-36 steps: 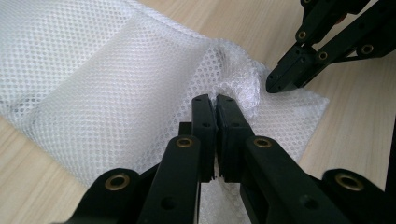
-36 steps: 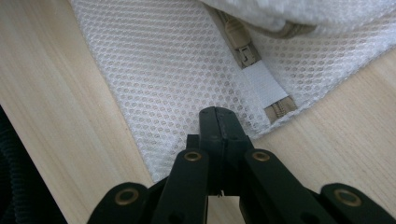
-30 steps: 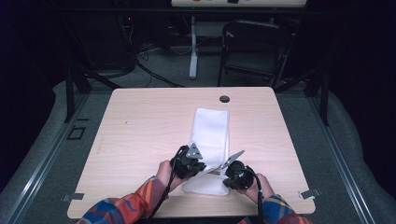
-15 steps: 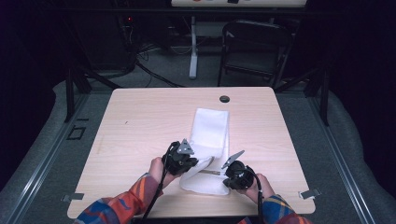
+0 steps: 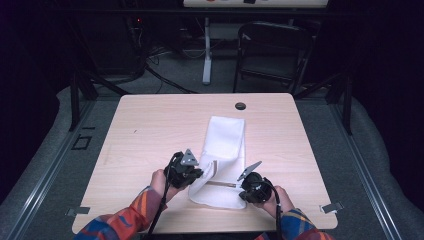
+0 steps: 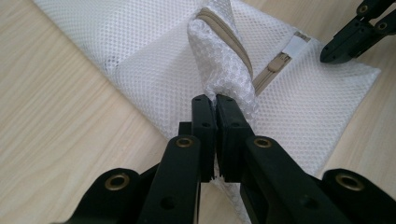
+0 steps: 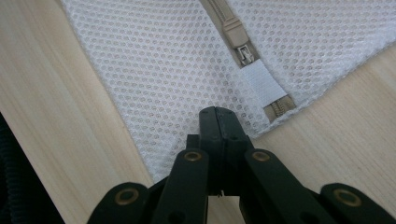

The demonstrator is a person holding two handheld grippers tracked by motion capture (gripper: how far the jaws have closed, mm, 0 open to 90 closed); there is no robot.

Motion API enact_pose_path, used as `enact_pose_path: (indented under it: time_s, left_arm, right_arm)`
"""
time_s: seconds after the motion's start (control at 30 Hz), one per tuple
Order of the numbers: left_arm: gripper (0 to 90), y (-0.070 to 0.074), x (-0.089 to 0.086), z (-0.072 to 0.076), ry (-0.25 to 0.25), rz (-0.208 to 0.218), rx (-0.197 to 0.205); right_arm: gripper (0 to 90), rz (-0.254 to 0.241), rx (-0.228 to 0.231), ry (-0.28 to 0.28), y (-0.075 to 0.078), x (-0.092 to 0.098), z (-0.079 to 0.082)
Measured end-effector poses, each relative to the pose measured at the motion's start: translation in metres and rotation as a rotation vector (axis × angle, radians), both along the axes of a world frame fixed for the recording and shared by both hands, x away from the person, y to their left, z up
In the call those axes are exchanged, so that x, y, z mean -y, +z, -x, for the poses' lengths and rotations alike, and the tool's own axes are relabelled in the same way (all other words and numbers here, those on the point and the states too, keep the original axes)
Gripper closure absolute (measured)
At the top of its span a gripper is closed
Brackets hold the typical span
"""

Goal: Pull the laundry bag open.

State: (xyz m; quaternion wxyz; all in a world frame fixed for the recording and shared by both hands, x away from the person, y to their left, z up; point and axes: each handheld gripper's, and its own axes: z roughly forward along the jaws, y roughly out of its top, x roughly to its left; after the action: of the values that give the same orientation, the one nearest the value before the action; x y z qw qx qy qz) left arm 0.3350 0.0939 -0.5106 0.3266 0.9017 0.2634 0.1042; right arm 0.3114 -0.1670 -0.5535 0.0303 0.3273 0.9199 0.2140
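A white mesh laundry bag (image 5: 223, 150) lies flat on the wooden bench (image 5: 150, 130), stretching from the near edge toward the middle; nothing can be made out inside it. A beige zipper (image 7: 232, 29) runs along its near end, the slider parked close to a white fabric tab (image 7: 263, 87). The left gripper (image 5: 192, 172) has its jaws clamped together on a raised fold of the mesh at the bag's near left corner, lifting that part with a stretch of zipper above the bench. The right gripper (image 5: 248, 186) has its jaws pressed together on the bag's near right edge, just beside the tab, where the mesh lies flat. The two grippers sit near each other. A small dark hole (image 5: 240, 106) marks the bench's far side, and a dark chair (image 5: 272, 55) stands beyond.
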Motion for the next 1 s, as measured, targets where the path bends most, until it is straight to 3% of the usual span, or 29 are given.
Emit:
enact_pose_path:
  time_s: [0.4, 0.77, 1.0]
  left_arm:
    - [87.4, 0.001, -0.017, 0.004, 0.037, -0.016, 0.011]
    - [87.3, 0.001, -0.034, 0.007, 0.069, -0.018, 0.001]
    - [87.1, 0.000, -0.040, 0.009, 0.079, -0.043, -0.010]
  right_arm:
    - [90.0, 0.001, 0.000, -0.003, 0.000, 0.000, 0.000]
    - [90.0, 0.003, -0.001, -0.004, 0.000, 0.000, 0.000]
    - [90.0, 0.006, -0.004, 0.000, 0.000, 0.001, -0.001]
